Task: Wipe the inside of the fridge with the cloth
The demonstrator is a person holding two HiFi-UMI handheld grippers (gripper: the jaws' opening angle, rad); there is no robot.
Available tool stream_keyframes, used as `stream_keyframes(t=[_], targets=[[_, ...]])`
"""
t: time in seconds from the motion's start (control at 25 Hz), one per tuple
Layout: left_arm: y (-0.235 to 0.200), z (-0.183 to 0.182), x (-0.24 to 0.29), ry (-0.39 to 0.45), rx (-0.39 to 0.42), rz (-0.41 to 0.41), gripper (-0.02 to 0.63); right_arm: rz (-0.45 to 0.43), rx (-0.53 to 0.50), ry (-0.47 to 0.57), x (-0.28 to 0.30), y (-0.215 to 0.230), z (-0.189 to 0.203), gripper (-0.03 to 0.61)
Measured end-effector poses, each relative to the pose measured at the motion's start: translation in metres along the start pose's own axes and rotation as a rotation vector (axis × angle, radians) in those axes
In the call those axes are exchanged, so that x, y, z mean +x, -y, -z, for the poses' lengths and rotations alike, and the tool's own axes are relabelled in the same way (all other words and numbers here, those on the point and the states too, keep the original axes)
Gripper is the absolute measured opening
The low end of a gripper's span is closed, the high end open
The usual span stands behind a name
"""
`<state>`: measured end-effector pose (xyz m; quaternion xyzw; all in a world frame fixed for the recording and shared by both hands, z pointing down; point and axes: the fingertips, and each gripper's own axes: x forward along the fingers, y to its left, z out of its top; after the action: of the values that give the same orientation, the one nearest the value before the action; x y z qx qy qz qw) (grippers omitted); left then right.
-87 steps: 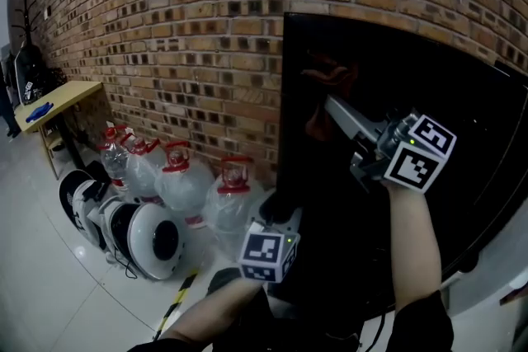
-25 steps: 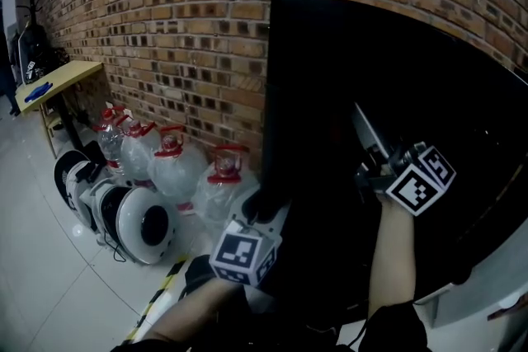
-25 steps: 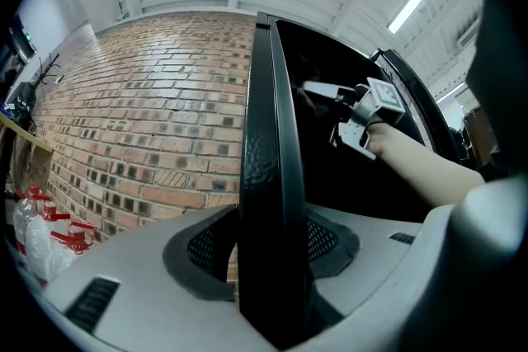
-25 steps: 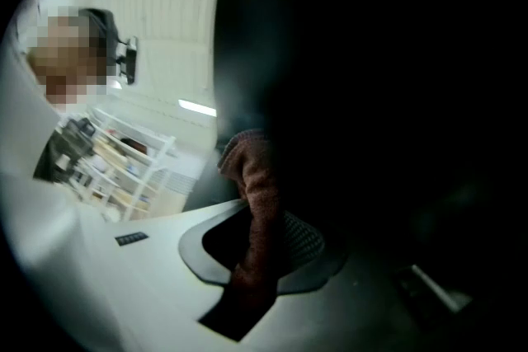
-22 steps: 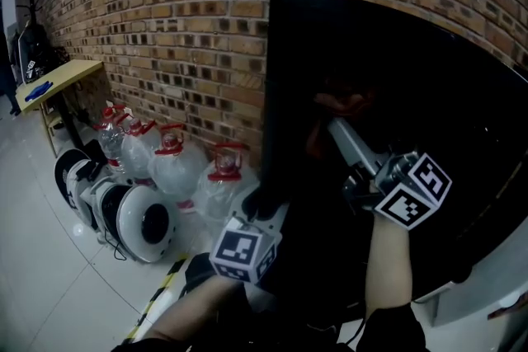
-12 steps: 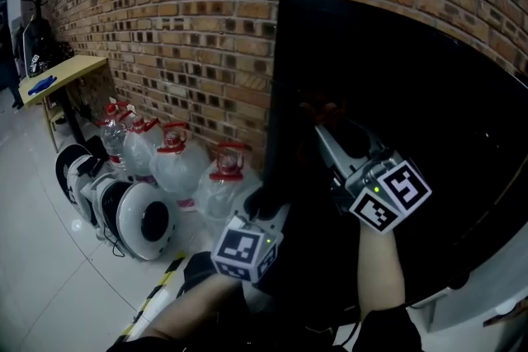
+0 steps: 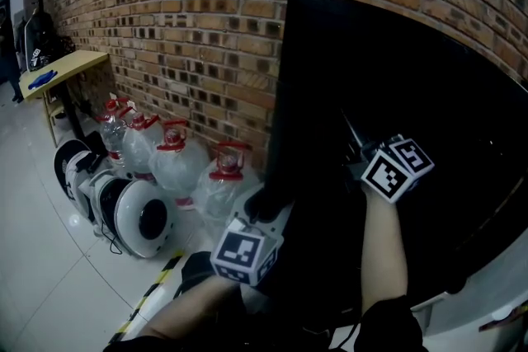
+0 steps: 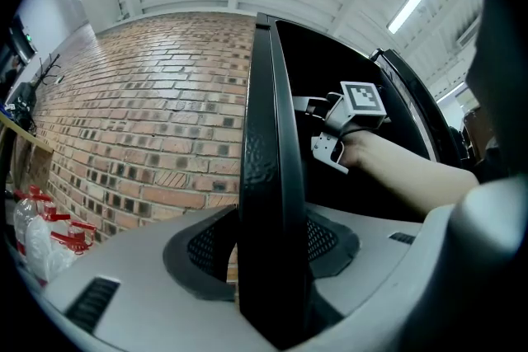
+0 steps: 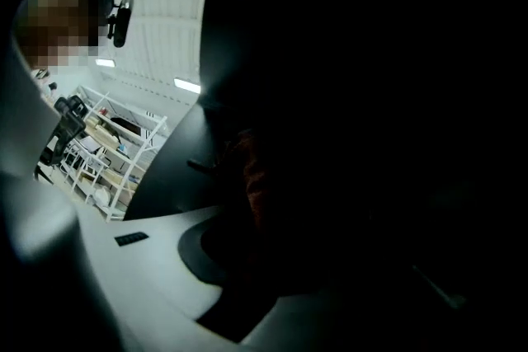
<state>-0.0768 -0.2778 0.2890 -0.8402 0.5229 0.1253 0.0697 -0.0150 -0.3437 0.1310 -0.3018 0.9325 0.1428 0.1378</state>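
The left claw (image 8: 272, 276) clamps the fridge door (image 8: 266, 119) open so the right claw (image 9: 247, 206), gripping the cloth (image 9: 252, 173), can wipe inside.

The left gripper (image 8: 272, 260) is clamped on the edge of the black fridge door (image 8: 266, 128), with a brick wall (image 8: 140, 128) to its left. Past the door, the right gripper (image 8: 318, 105) and a bare forearm (image 8: 404, 169) reach into the dark interior.

fridge (image 7: 412, 78) blk | wall (image 7: 165, 12) red-brn brick | jugs (image 7: 177, 169) clr, red caps | cloth (image 9: 252, 177) reddish
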Motion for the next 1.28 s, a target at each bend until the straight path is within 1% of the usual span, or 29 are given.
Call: stream_keyframes(t=[0.24,0.4,0.52,0.68,0.8,0.88,1.04,1.16,1.2,1.28], targets=[[0.002,0.0,-0.002,-0.001,0.0,0.005,0.19,0.097,-0.009,-0.026,0.009,0.044,0.015,0.084],[0.002,0.001,-0.002,0.007,0.01,0.006,0.189,0.159,0.005,-0.038,0.014,0.074,0.027,0.084],[0.001,0.001,-0.001,0.008,0.001,0.003,0.189,0.208,0.042,-0.05,0.016,0.095,0.041,0.084],[-0.002,0.003,0.0,0.012,0.01,-0.001,0.189,0.262,0.041,-0.092,0.025,0.117,0.06,0.084],[0.001,0.003,-0.001,0.003,0.001,0.0,0.189,0.3,0.059,-0.12,0.027,0.132,0.07,0.084],[0.0,0.003,-0.001,0.011,0.011,0.001,0.189,0.325,0.066,-0.133,0.029,0.141,0.075,0.084],[-0.001,0.003,0.0,0.021,0.012,0.002,0.187,0.362,0.053,-0.155,0.033,0.148,0.08,0.083],[-0.001,0.002,-0.001,0.025,0.01,0.0,0.186,0.413,0.02,-0.183,0.028,0.149,0.081,0.083],[-0.001,0.002,-0.001,0.027,0.011,-0.001,0.186,0.418,0.014,-0.184,0.024,0.145,0.08,0.083],[-0.001,0.002,-0.002,0.025,0.012,-0.003,0.186,0.384,0.029,-0.154,0.013,0.128,0.07,0.083]])
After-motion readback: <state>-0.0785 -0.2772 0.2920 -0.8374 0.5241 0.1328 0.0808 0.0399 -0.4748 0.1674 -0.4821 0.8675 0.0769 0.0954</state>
